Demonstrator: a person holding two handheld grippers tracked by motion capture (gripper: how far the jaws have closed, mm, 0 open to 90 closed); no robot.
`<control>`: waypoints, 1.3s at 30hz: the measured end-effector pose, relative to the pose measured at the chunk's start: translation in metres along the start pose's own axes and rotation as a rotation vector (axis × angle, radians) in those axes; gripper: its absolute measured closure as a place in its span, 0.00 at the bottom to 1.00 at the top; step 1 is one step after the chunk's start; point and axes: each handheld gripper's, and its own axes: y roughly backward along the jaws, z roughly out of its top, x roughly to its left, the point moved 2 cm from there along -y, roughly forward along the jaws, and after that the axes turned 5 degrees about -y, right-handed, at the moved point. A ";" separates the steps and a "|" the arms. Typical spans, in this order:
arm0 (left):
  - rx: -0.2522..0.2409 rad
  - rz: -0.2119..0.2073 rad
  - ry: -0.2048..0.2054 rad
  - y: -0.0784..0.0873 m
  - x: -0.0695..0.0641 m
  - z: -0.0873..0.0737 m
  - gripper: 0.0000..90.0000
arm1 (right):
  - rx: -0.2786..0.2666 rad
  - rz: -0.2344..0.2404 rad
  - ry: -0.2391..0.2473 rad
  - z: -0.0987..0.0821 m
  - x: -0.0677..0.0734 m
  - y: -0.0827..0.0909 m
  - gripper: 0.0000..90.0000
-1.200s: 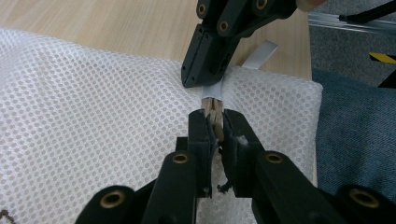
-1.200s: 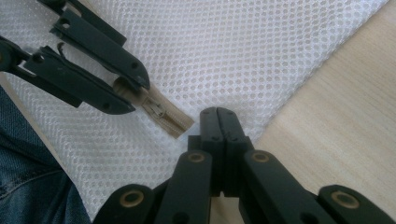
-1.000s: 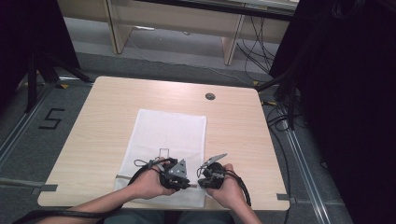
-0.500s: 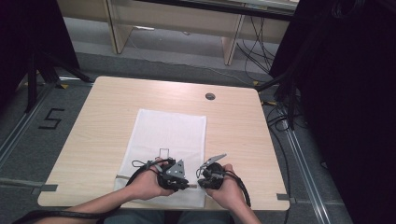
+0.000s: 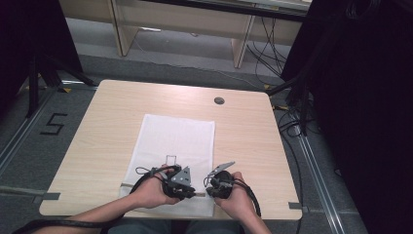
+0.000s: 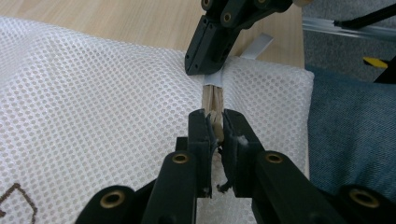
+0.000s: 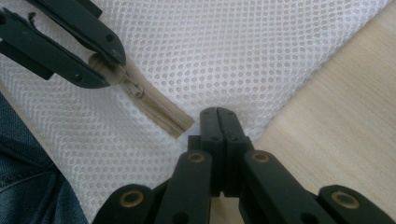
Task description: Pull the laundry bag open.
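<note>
A pale wooden desk (image 5: pixel 117 112) carries a white mesh bag (image 5: pixel 175 141) that reaches from its middle to its near edge. At that near edge my left gripper (image 6: pixel 214 122) is clamped on the bag's beige zipper (image 7: pixel 156 108). My right gripper (image 7: pixel 217 116), jaws pressed together, pinches the zipper's end tab beside the bag's near right corner

A light wooden table (image 5: pixel 117 122) stands on a grey floor (image 5: pixel 44 161). A round dark grommet (image 5: pixel 219 101) sits near its far edge. Strips of grey tape (image 5: pixel 46 196) mark the near corners. A "5" (image 5: pixel 52 125) is marked on the floor, left of the table. Black cables (image 5: pixel 292 122) trail along the right side.
</note>
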 end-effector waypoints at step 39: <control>-0.026 0.008 0.025 0.014 -0.002 -0.013 0.91 | 0.008 -0.016 0.013 0.000 0.005 0.000 1.00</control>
